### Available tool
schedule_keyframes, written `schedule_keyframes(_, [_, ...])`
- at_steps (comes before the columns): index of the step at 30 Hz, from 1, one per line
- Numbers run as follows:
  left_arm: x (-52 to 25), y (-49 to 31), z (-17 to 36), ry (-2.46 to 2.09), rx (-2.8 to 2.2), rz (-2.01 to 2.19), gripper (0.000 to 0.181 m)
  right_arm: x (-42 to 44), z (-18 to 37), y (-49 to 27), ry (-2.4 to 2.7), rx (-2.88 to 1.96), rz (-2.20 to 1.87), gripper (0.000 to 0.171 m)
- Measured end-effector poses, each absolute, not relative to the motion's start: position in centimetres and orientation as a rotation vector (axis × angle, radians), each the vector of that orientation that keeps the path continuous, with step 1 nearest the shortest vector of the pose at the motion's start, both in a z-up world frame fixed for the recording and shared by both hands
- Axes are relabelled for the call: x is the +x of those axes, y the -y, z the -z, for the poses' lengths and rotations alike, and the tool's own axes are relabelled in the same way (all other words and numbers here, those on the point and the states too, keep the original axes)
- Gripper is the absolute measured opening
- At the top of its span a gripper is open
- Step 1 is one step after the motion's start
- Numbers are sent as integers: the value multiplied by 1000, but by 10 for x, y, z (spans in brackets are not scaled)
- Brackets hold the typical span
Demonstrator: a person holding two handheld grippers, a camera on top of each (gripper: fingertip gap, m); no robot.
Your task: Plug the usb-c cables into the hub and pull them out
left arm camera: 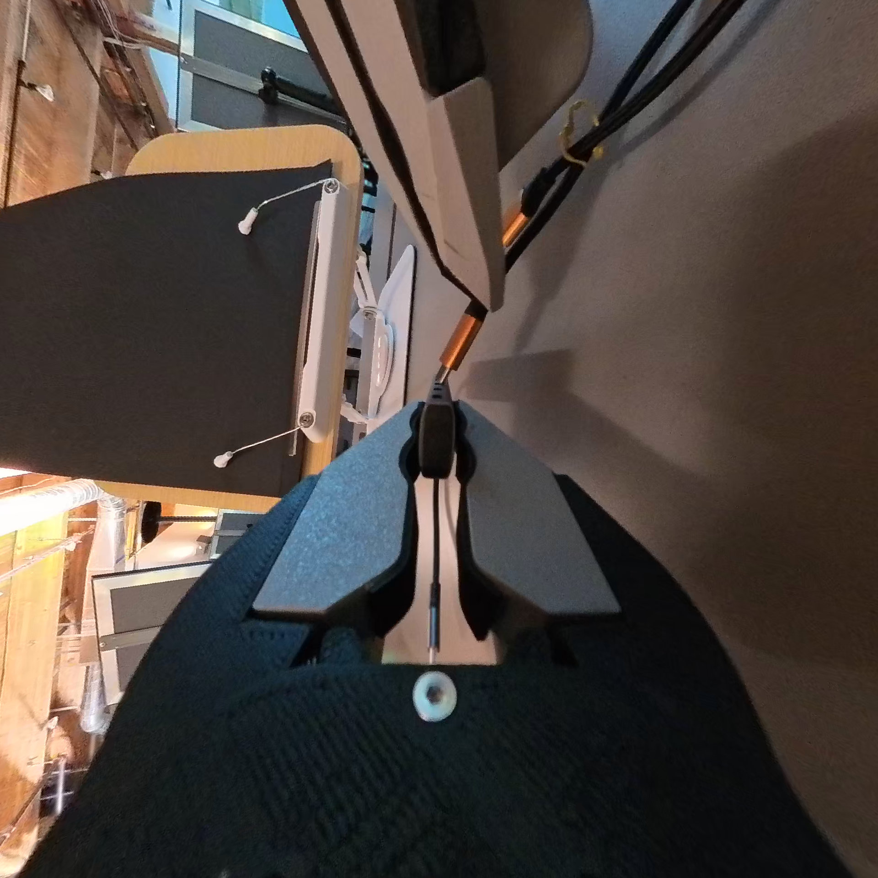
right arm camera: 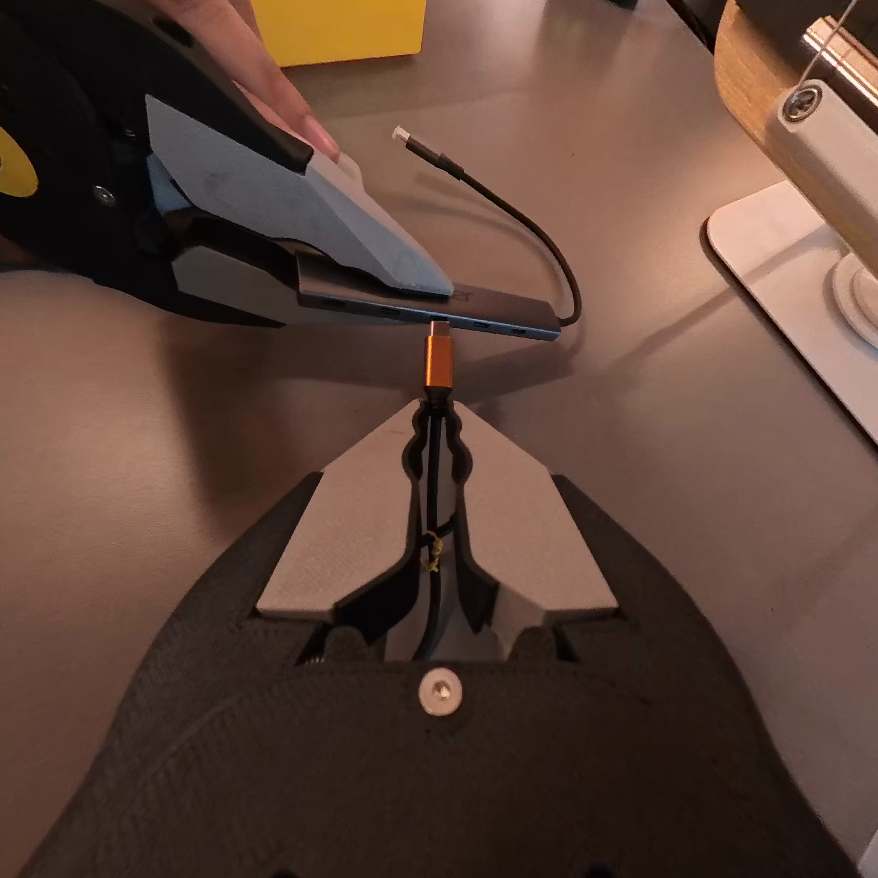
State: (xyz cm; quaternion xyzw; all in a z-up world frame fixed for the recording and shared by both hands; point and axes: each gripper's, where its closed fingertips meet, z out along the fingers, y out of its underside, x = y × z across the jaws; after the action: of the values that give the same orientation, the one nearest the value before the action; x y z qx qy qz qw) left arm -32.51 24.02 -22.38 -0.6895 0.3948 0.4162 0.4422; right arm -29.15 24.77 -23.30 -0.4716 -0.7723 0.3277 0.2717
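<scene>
My left gripper (left arm camera: pixel 438 406) is shut on a slim grey hub (right arm camera: pixel 499 309) and holds it level above the table. The hub shows edge-on in the left wrist view (left arm camera: pixel 436 442). Its own thin black lead (right arm camera: pixel 532 223) loops away and ends in a free plug (right arm camera: pixel 418 142). My right gripper (right arm camera: pixel 438 404) is shut on a black cable just behind its orange usb-c plug (right arm camera: pixel 439 361). The plug's metal tip touches the hub's middle port, and some metal still shows. The plug also shows in the left wrist view (left arm camera: pixel 458 342).
A yellow box (right arm camera: pixel 342 28) stands at the back of the grey table (right arm camera: pixel 142 427). A white stand base (right arm camera: pixel 769 266) is at the right. Black cables bound with a yellow tie (left arm camera: pixel 582 142) trail off. A wooden board with a black pad (left arm camera: pixel 142 309) stands nearby. The tips of one gripper are about 4 centimetres away from the tips of the other.
</scene>
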Motion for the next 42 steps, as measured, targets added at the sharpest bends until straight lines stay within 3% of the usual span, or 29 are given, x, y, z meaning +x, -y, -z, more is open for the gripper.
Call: schedule_keyframes(42, [-306, -231, 237, -1164, -1665, -1130, 8, -276, 234, -237, 2203, -1254, -1048, 4])
